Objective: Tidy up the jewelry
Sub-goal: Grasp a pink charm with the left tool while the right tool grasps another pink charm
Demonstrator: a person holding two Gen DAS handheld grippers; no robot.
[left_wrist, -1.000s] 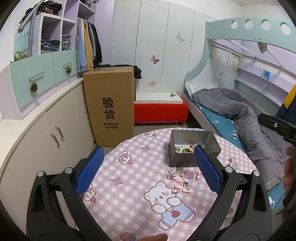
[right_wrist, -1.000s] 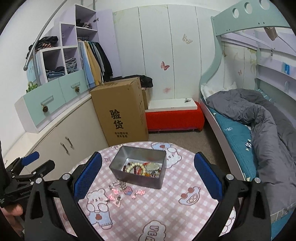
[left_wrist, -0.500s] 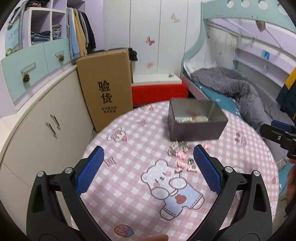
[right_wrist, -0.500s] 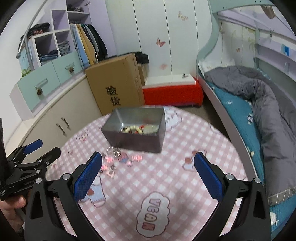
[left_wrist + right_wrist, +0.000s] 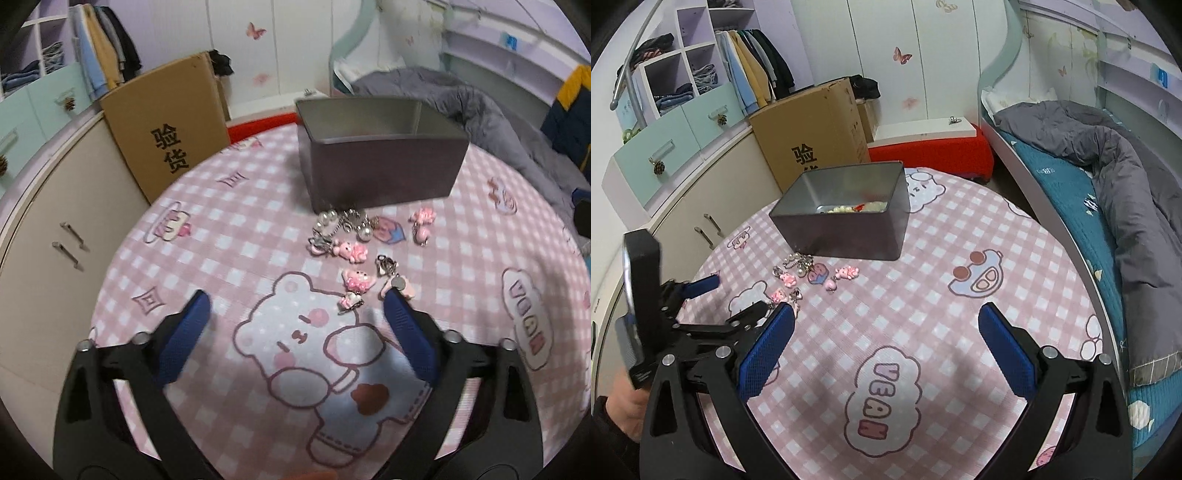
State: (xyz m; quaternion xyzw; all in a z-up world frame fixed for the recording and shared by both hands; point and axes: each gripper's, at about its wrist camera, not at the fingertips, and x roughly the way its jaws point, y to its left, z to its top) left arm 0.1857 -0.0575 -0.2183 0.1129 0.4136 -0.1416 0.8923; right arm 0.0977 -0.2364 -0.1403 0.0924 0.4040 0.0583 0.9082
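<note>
Bare pink checked tablecloth (image 5: 923, 295) lies open from 3 to 6 o'clock of the metal tin (image 5: 846, 221), while scattered pink charms (image 5: 354, 258) (touching the tin's near wall) crowd its 7 o'clock side.

One round bench (image 5: 229, 236) carries one grey metal tin (image 5: 384, 173). In front of the tin lie the loose trinkets: about five pink charms (image 5: 352, 252), though blur makes the exact count unsure, and one silvery chain with roughly three pearl beads (image 5: 341, 221). Inside the tin (image 5: 849, 218), one heap of beaded jewelry (image 5: 858, 208) shows; its pieces cannot be counted. Two sets of tongs are in view, the left tongs (image 5: 295, 295) and the right tongs (image 5: 886, 310), each with two blue pads. One cardboard box (image 5: 812, 136) stands behind the bench, and one bed (image 5: 1071, 166) lies beside it.
</note>
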